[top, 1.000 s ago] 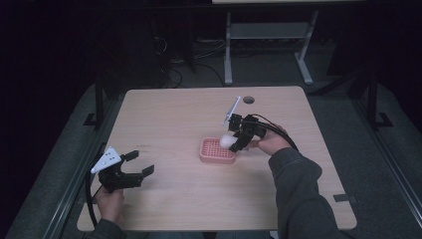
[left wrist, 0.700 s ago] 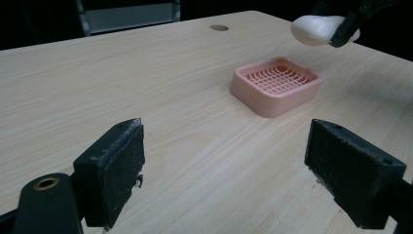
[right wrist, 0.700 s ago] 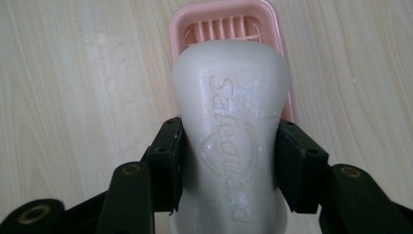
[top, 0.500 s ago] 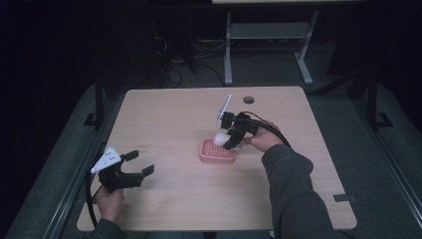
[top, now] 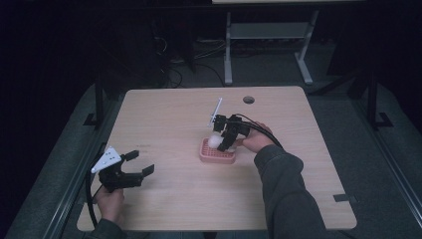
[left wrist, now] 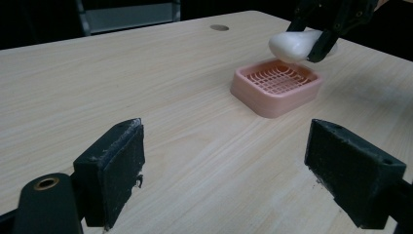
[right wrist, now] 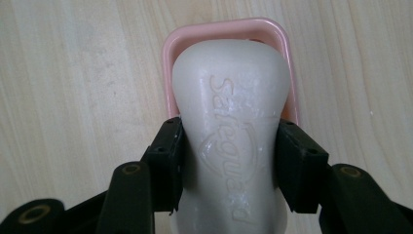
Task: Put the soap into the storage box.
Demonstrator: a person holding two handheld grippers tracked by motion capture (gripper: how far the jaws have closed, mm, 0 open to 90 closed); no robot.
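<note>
A white bar of soap with raised lettering is clamped between the jaws of my right gripper. It hangs just above a pink soap dish with a grid floor, in the middle of the table. In the left gripper view the soap hovers over the dish without touching it. In the high view the right gripper points down at the dish and the soap shows at its tip. My left gripper rests open near the table's front left corner, with nothing between its pads.
The light wooden table has a round cable hole near its far edge. A metal-legged desk frame stands behind it on the dark floor. Bare tabletop lies between the left gripper and the dish.
My right gripper has carried the soap leftward and a little down, from beside the dish's right edge to over its middle. The left gripper has stayed put.
</note>
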